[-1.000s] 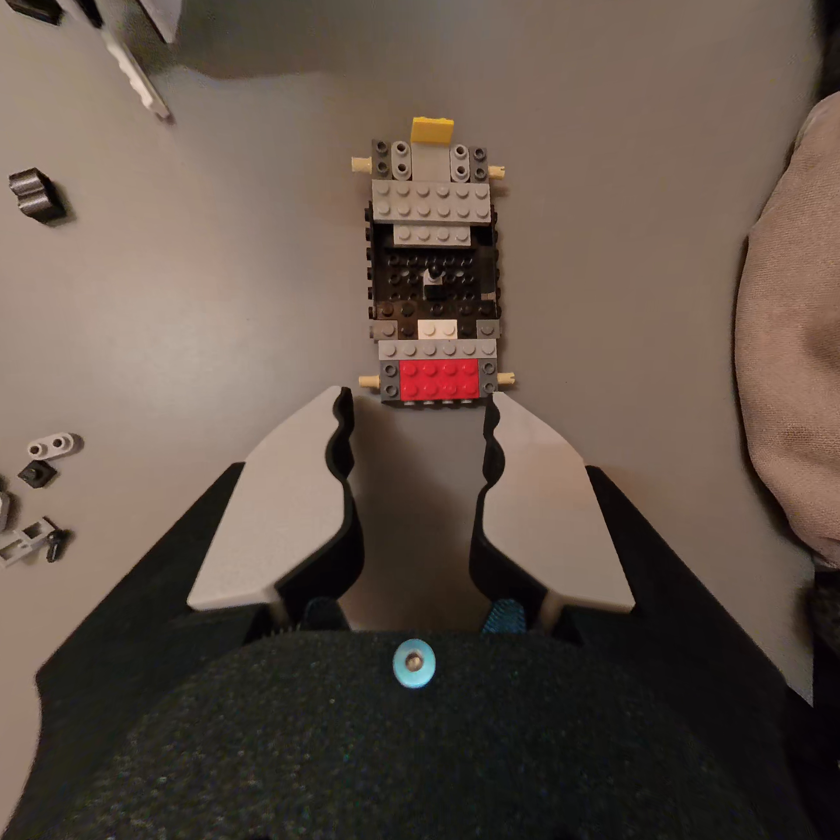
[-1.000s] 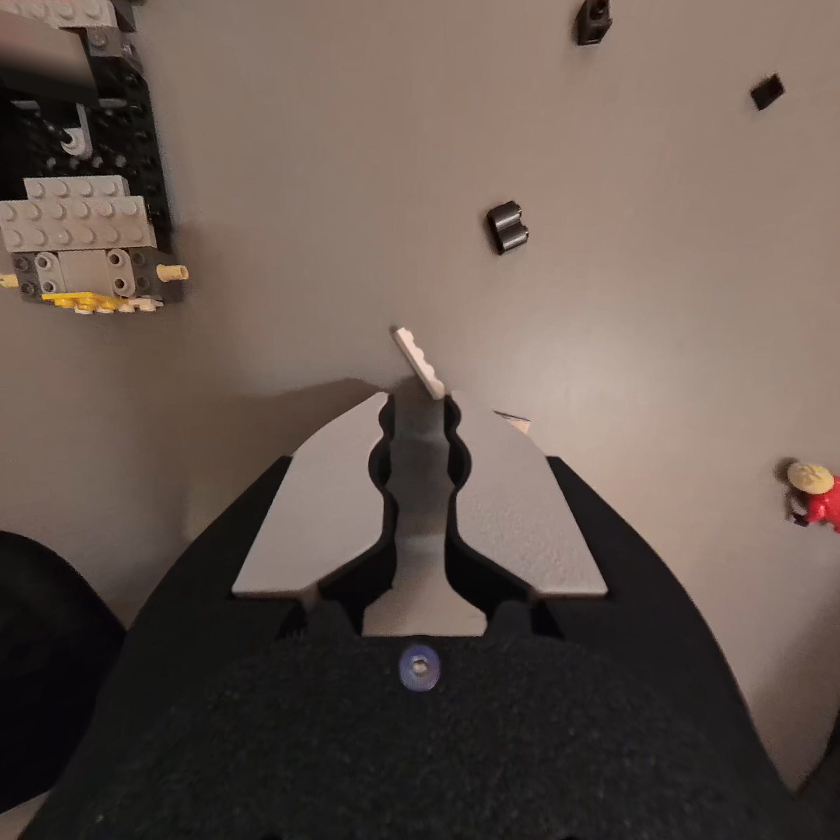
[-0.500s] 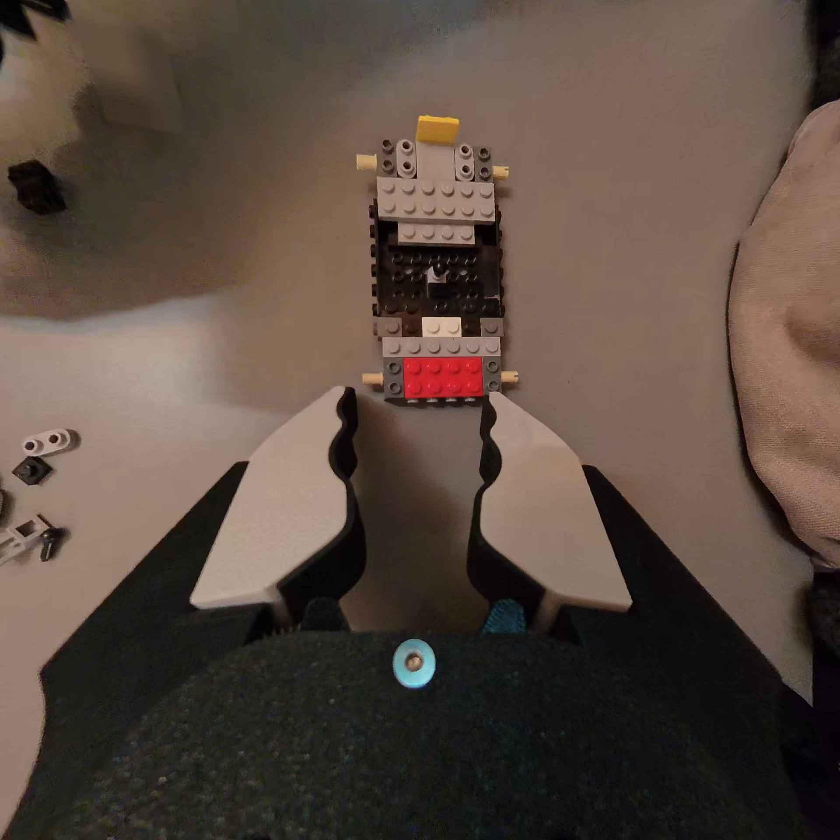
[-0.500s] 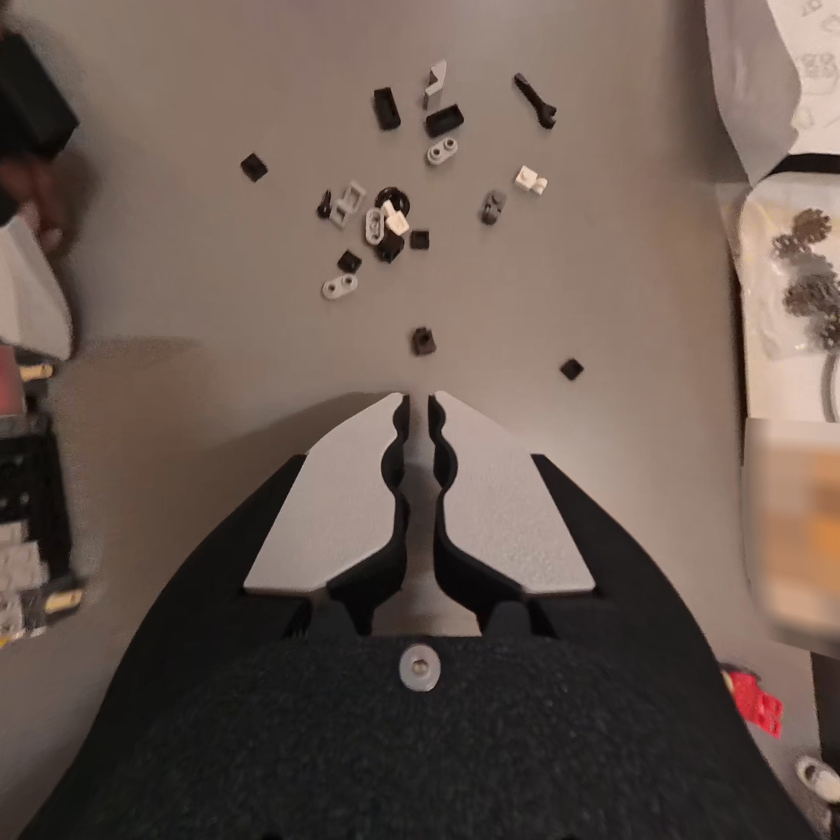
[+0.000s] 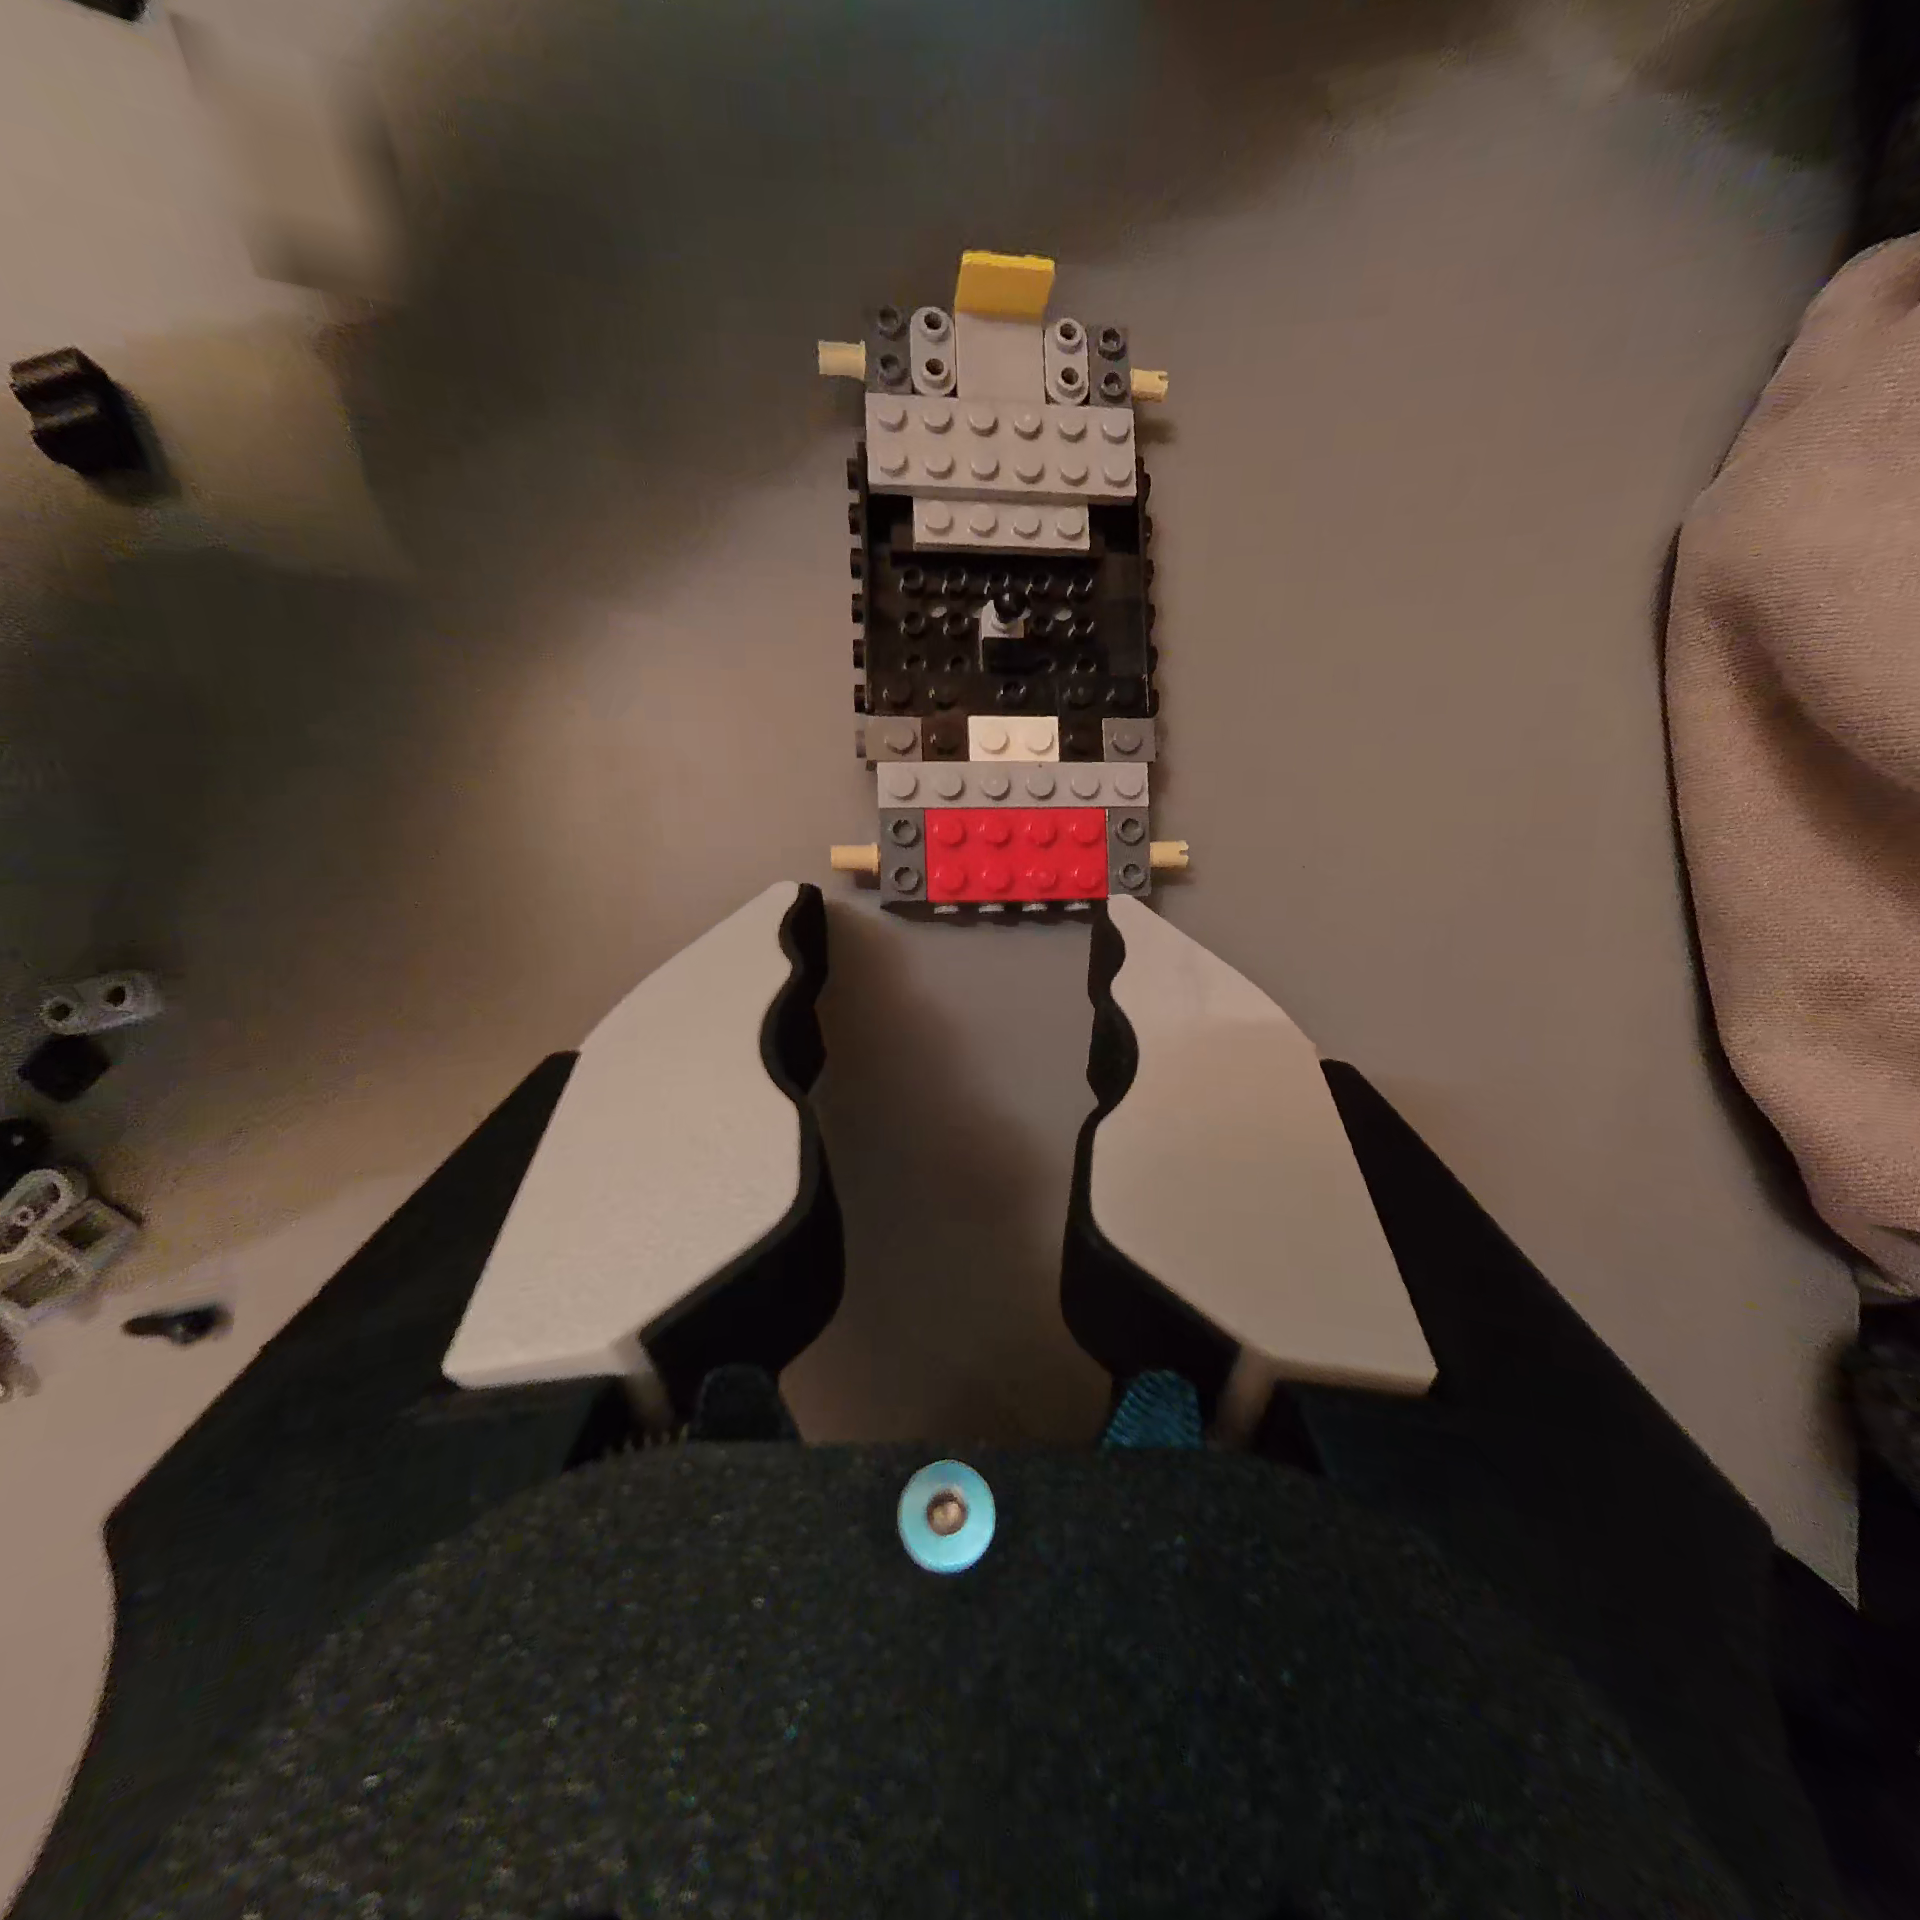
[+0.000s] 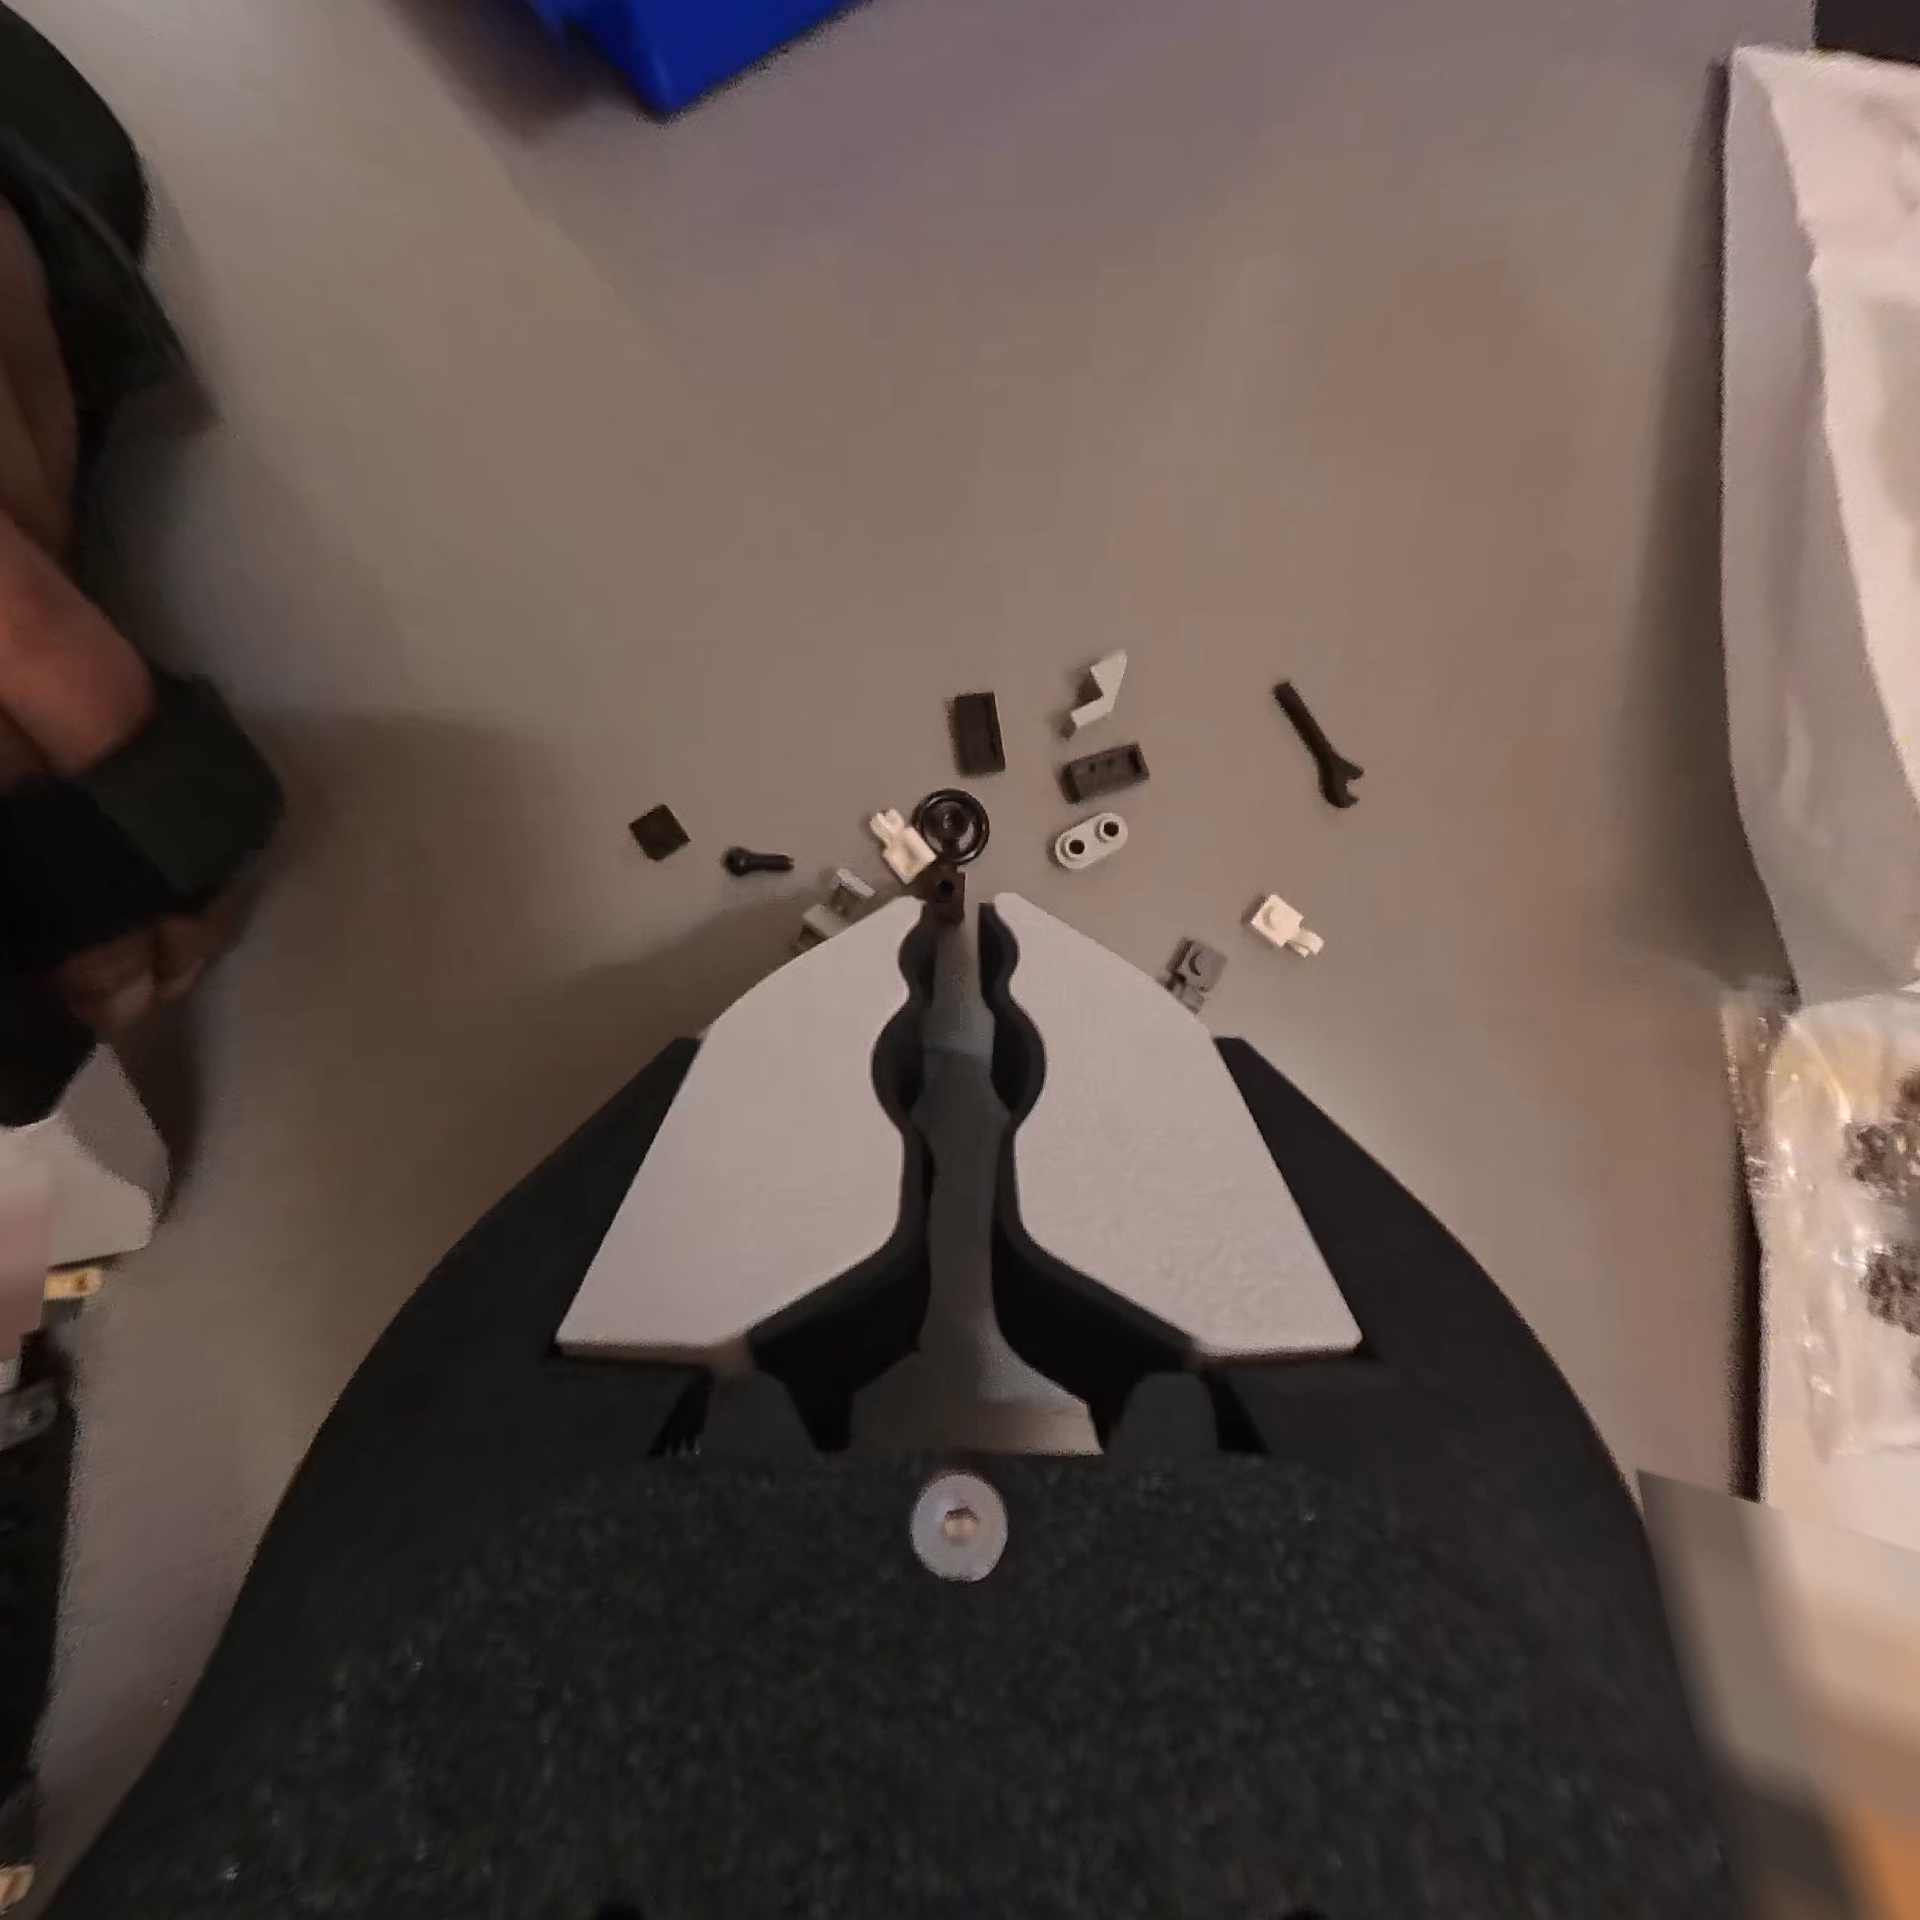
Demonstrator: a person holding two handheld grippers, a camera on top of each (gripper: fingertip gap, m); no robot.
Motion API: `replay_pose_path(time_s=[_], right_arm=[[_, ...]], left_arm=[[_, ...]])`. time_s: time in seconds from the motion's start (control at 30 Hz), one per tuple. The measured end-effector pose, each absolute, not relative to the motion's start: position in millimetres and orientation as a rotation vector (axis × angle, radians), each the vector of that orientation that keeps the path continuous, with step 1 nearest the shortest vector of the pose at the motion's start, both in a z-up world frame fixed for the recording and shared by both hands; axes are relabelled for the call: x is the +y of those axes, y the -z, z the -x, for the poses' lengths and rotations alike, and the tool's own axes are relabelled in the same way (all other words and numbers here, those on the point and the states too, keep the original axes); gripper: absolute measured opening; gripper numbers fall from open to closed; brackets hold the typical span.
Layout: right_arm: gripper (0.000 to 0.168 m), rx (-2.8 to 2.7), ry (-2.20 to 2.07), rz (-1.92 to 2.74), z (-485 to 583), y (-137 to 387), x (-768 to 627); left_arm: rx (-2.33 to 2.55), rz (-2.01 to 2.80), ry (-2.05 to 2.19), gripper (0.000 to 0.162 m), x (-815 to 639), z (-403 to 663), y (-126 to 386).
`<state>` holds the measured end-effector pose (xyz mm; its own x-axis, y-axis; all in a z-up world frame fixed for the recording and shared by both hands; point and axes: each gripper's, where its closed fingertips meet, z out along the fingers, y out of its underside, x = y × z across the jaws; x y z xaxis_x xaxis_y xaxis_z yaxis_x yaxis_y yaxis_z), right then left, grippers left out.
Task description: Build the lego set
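The partly built lego model [image 5: 1006, 582] lies on the grey table, with a red brick [image 5: 1016, 854] at its near end and a yellow tile [image 5: 1006, 283] at its far end. My left gripper [image 5: 956, 904] is open and empty, its tips just short of the red end. My right gripper [image 6: 953, 902] hangs over a scatter of small loose pieces, its jaws only a narrow gap apart. A tiny black piece [image 6: 943, 891] sits at that gap, beside the left tip. I cannot tell whether it is clamped. A black ring [image 6: 948, 826] lies just beyond it.
Around the right gripper lie a white clip plate [image 6: 900, 842], a grey two-hole plate [image 6: 1089, 840] and a black wrench piece [image 6: 1315, 744]. Plastic bags and paper [image 6: 1849, 623] are at the right, a hand [image 6: 73, 644] at the left. Beige cloth [image 5: 1808, 727] lies right of the model. From my left tips it is roughly 11 cm to the yellow tile [image 5: 1006, 283]; from my right, 25 cm.
My right gripper swung away from the model to the pile of loose pieces, closed to a narrow gap, then came down close over the pile. My left gripper barely moved.
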<state>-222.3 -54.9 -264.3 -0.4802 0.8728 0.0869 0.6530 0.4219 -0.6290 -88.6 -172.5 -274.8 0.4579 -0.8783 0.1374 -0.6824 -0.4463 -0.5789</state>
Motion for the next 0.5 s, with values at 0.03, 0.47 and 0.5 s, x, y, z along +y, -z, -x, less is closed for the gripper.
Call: replay_pose_path(time_s=[0.03,0.47,0.5], right_arm=[[0.012,-2.263,-0.771,1.302,220.7,260.0,-54.8],[0.005,-2.362,-0.755,1.338,169.8,277.3,-60.8],[0.003,-2.344,-0.765,1.340,174.9,278.2,-62.4]], left_arm=[[1.305,2.266,0.591,0.048,-172.3,88.7,274.8],[1.307,2.257,0.588,0.048,-171.9,87.9,273.5],[1.307,2.257,0.587,0.048,-171.9,87.9,273.4]])
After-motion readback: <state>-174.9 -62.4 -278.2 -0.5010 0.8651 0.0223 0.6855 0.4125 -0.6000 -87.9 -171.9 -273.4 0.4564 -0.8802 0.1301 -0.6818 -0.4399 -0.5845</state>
